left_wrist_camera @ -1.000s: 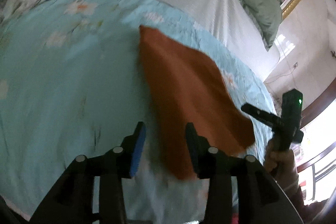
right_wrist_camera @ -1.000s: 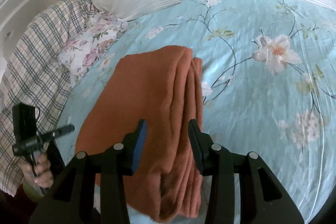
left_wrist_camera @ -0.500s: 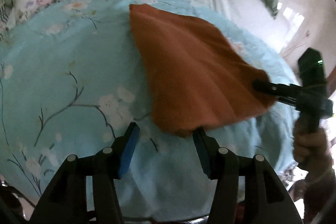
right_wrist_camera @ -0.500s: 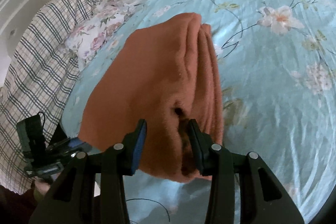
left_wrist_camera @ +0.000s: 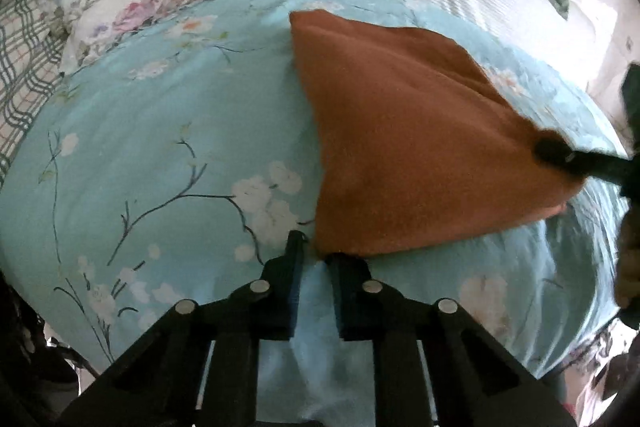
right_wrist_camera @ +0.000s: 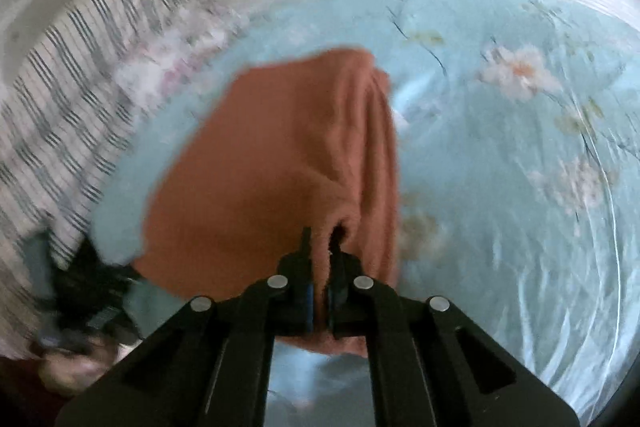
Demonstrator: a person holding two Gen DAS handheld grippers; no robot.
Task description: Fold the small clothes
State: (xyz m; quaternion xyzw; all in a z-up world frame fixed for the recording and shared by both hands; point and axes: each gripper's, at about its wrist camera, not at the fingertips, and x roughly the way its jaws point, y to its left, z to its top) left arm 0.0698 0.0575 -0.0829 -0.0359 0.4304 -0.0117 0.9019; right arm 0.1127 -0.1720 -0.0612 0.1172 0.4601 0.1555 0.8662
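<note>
A folded rust-orange fleece garment [left_wrist_camera: 420, 147] is lying on the pale-blue floral bedspread [left_wrist_camera: 160, 155]. The right gripper [right_wrist_camera: 321, 247] is clamping its near edge; the left gripper [left_wrist_camera: 316, 255] is closing on its near corner. Next, probably lifting both corners evenly for another fold.

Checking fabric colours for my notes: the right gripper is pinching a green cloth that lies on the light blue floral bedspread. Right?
Not quite. The cloth is rust orange, not green, as the right wrist view shows. The right gripper does pinch it, and it lies on the light blue floral bedspread.
</note>
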